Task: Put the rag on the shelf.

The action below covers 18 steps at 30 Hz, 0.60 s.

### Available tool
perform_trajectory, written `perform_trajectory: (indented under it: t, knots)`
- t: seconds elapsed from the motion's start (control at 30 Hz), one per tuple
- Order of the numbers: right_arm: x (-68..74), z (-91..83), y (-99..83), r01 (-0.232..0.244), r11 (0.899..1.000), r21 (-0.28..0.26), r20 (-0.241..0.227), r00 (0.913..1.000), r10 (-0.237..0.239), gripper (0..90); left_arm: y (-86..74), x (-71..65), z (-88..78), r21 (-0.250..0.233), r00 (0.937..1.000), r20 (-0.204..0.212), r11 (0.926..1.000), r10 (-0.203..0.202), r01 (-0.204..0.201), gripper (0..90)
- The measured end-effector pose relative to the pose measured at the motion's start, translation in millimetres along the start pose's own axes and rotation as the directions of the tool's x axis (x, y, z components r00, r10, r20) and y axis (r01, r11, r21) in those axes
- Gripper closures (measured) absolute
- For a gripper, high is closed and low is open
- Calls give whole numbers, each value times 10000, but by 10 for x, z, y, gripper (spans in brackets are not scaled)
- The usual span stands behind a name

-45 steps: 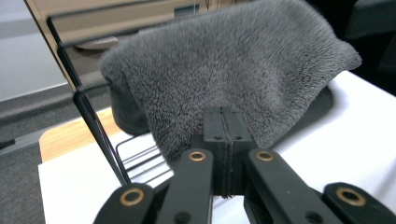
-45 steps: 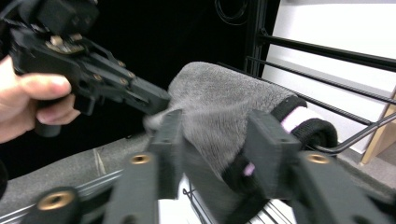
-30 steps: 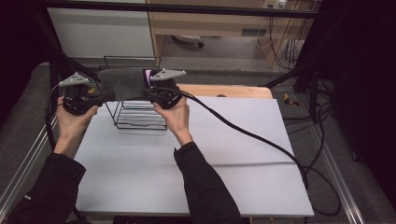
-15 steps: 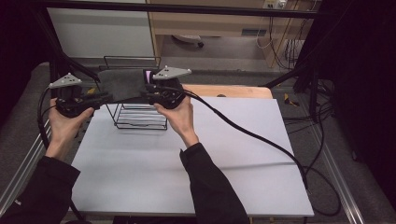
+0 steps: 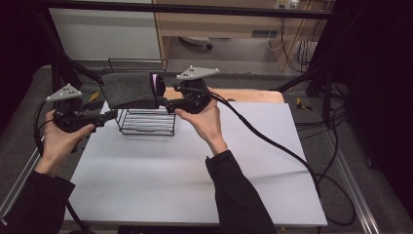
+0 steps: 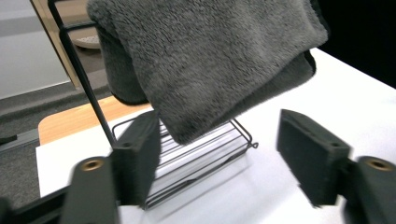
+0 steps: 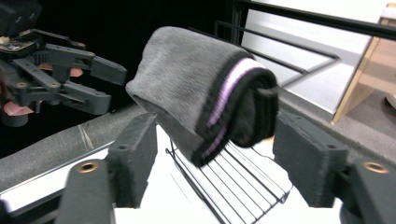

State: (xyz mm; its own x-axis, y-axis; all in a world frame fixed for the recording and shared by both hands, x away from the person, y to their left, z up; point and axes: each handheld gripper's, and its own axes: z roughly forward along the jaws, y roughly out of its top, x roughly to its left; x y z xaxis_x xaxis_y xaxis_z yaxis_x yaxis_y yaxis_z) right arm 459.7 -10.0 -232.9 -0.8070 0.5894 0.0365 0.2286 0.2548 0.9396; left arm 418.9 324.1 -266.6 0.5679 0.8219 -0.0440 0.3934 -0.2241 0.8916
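At the left of the high view, your left gripper has let go, its jaws having just opened with nothing between them. The folded grey towel hangs over the top bar of the black wire rack, upper left of the white worktop. Your right gripper has likewise released, jaws just opened and clear of the cloth. Pull back crookedly and a jaw could snag the towel and drag it off. The right gripper view shows its purple stripe; the left gripper view shows plain fleece.

Grey towel cut off by top edge
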Motion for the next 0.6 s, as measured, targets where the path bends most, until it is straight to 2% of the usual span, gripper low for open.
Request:
perform_trajectory:
  t: [0.1, 0.27, 0.6]
  knots:
    - [-69, -113, -67, -261, 9997, 5, -132, 9996, 261, 242, -56, -24, 1, 21, 9999, -59, 9999, 119, -118, 204]
    - [-204, -327, -218, -373, 9993, 0, 16, 9993, 373, 172, -167, -73, 31, 93, 10000, 71, 9999, 44, -44, 126]
    - [-428, -723, -637, -696, 9974, 181, 280, 9972, 691, 82, -423, -202, 139, 136, 9992, 389, 9999, -35, 30, 73]
